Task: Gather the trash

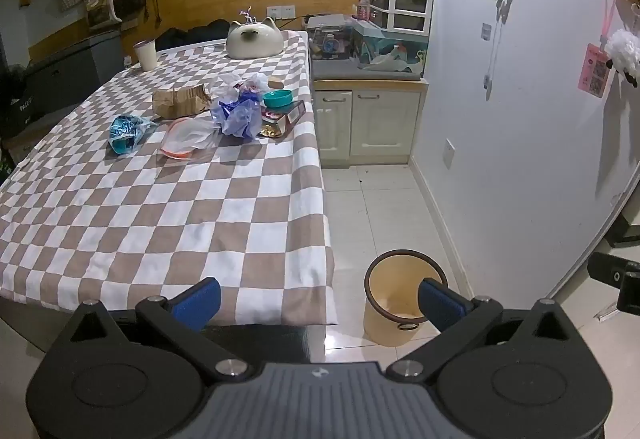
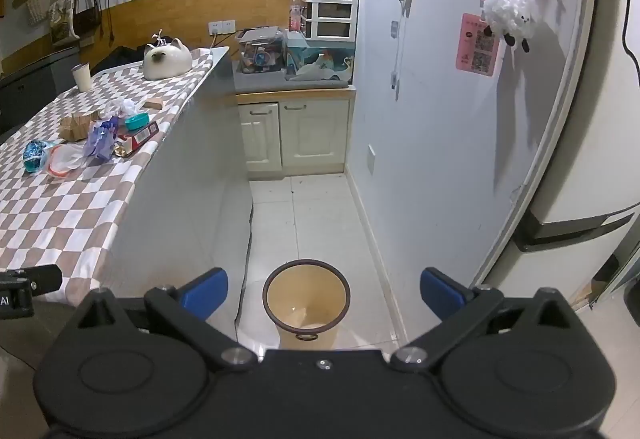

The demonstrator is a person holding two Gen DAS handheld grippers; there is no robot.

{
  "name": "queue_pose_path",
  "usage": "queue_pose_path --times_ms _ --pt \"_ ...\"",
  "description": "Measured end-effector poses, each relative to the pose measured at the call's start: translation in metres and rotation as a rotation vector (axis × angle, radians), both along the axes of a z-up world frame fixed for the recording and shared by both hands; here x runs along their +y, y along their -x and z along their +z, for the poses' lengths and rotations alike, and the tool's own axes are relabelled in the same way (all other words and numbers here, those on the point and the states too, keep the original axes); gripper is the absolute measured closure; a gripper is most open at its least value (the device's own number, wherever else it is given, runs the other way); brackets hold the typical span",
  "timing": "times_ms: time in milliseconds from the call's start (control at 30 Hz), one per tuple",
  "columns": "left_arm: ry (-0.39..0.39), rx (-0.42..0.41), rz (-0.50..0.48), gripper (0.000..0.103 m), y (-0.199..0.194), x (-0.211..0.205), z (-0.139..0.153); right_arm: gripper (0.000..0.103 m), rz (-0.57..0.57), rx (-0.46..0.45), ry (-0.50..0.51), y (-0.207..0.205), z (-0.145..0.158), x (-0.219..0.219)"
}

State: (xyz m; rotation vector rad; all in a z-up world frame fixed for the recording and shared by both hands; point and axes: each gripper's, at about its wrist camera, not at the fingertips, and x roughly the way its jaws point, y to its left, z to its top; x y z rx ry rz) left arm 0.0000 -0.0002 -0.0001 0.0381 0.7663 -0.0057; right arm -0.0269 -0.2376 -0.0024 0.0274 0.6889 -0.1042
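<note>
Here, the left gripper hangs spread and empty over the near table edge, trash far ahead, while the right gripper, equally spread, frames the bin below.

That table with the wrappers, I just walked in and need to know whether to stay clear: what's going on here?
Trash collection, not yet begun. Both tools, left and right, are wide open and hold nothing. The blue wrapper, clear bag and paper bag lie on the checkered table. The bin stands on the floor, apparently empty.
</note>
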Motion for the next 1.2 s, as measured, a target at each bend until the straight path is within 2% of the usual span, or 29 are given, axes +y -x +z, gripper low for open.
queue_pose_path --times_ms 1200 --pt "0.003 -0.003 -0.001 0.000 -0.0001 0.0002 0.0000 0.000 -0.001 0.004 -0.004 0.0003 -0.0008 -0.0007"
